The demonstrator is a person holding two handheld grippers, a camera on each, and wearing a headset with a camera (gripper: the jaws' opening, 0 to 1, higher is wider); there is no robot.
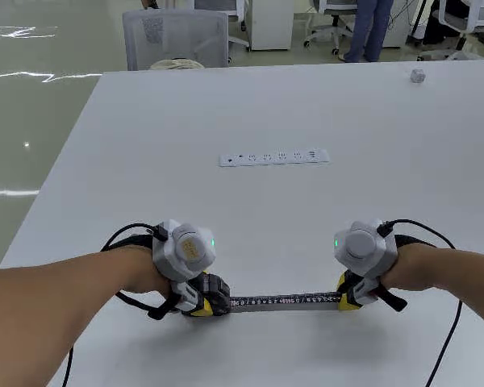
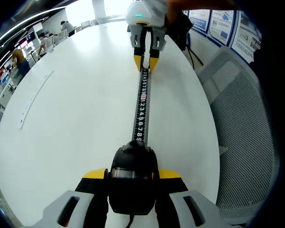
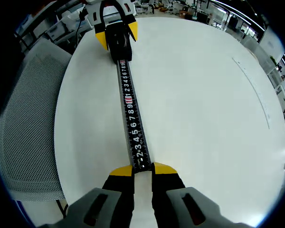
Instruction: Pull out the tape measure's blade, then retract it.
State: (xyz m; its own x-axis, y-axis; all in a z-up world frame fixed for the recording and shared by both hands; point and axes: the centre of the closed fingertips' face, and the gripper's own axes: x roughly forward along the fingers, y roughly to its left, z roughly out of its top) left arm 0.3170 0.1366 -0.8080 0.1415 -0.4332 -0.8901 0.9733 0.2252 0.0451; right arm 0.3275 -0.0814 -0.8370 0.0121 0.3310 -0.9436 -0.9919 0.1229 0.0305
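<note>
Head view, bottom of frame: my left gripper (image 1: 200,303) sits at lower left, clamped on the tape measure (image 1: 213,293), the black and yellow body pinched between its jaws. My right gripper (image 1: 352,300) sits at lower right, jaws closed on the free end of the blade (image 1: 286,302). The blade runs straight between the two grippers, flat on the white table (image 1: 226,121), numbers facing up.

Left gripper view: the tape measure body (image 2: 133,183) is at bottom centre, squeezed between the two yellow-tipped fingers (image 2: 96,174). The blade (image 2: 141,107) runs from it up the middle of the frame to the right gripper (image 2: 146,59) at top centre, which pinches the blade's tip.

Right gripper view: the yellow fingertips (image 3: 164,168) at bottom centre are closed with the blade's end between them. The blade (image 3: 132,123) climbs toward the upper left, low numbers nearest me, a red-marked figure about midway. It ends at the tape measure body (image 3: 118,45), held in the left gripper (image 3: 116,35) at the top.

Elsewhere in the head view: a white power strip (image 1: 274,157) lies at the centre of the table, well apart from the grippers. A grey mesh chair (image 1: 176,36) stands past the far edge, upper left of frame. A small grey object (image 1: 417,76) sits on the table at upper right; I cannot tell what it is.
</note>
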